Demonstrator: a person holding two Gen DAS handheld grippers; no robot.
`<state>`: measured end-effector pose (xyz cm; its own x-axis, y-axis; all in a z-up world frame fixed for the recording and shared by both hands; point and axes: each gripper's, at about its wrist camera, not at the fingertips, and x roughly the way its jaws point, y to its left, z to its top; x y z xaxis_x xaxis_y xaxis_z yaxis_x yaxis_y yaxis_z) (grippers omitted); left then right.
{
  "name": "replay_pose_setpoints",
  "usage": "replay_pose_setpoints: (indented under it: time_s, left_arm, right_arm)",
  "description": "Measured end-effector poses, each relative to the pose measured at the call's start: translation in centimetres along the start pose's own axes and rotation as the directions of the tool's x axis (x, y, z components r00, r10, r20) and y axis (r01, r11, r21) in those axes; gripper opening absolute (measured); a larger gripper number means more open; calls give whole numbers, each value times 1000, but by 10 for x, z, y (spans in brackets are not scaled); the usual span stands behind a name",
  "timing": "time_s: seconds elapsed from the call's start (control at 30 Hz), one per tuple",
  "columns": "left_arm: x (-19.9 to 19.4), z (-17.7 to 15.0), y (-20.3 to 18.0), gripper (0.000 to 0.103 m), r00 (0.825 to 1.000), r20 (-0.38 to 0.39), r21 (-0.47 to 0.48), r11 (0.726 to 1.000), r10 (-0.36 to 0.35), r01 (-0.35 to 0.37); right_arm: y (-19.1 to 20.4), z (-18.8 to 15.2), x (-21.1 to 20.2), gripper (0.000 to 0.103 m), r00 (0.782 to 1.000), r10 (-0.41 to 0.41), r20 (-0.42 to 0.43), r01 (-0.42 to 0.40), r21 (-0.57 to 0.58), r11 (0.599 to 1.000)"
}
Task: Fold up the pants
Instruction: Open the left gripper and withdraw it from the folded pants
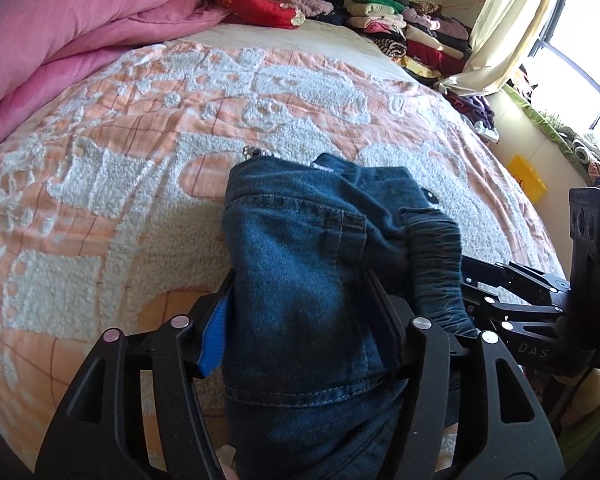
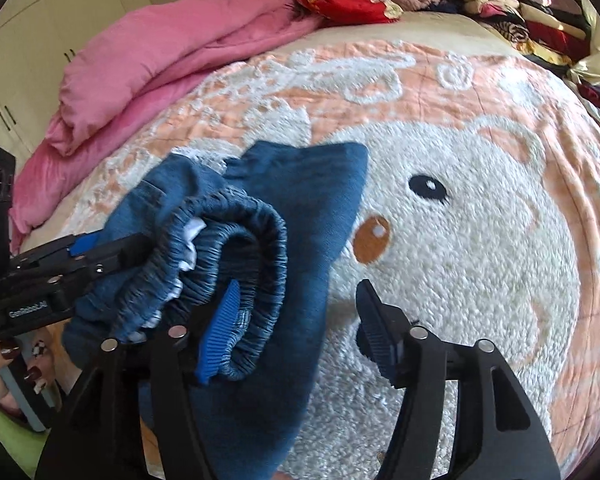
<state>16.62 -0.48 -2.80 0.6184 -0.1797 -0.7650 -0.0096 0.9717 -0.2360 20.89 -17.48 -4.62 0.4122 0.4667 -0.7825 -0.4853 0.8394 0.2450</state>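
Where writing could be read, it sat on the tools themselves: the right gripper (image 1: 476, 300), seen from the left wrist view at the right edge of the frame, carried the letters "DAS", and the left gripper (image 2: 100, 256), seen from the right wrist view at the left edge, carried "GenRobot.AI". The denim pants (image 1: 300, 280) lay bunched in the lower middle of the left wrist view on the bed's peach and white blanket (image 1: 140, 140), and the left gripper's (image 1: 300, 320) jaws were clenched on a thick fold of them, the blue pad pressed into the cloth. Only the right wrist view showed the gathered elastic waistband (image 2: 240, 248) curled open, with a white tag inside it too small to read. There the right gripper's (image 2: 296, 328) jaws stood released and wide apart; one blue pad lay against the waistband, the other hung over bare blanket. That view alone showed the blanket's bear face (image 2: 428, 216) and a hand (image 2: 8, 368) with dark painted nails at the lower left, cut off by the frame. A pink quilt (image 1: 60, 40) lay at the upper left, and stacked folded clothes (image 1: 412, 28) at the upper right. A yellow box (image 1: 527, 178) beside the bed bore marks I could not read.
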Motion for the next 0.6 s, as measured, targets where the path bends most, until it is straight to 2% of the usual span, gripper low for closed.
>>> replay_pose_setpoints:
  time_s: [0.27, 0.33, 0.47, 0.5, 0.6]
  left_arm:
    - [0, -5, 0, 55, 1000, -12, -9, 1000, 2, -2]
    - [-4, -5, 0, 58, 1000, -4, -8, 1000, 3, -3]
    - [-22, -5, -4, 63, 1000, 29, -8, 1000, -2, 2]
    - [-28, -6, -5, 67, 999, 39, -6, 1000, -3, 3]
    - [-48, -10, -10, 82, 997, 77, 6, 1000, 2, -2]
  right_arm:
    - [3, 0, -3, 64, 1000, -15, 4, 15, 0, 1000]
    - [3, -1, -11, 73, 1000, -7, 29, 7, 6, 1000]
    - [5, -5, -35, 78, 996, -14, 93, 14, 0, 1000]
    - [6, -6, -41, 88, 994, -21, 108, 21, -3, 1000]
    - [11, -12, -65, 96, 986, -34, 166, 39, -26, 999]
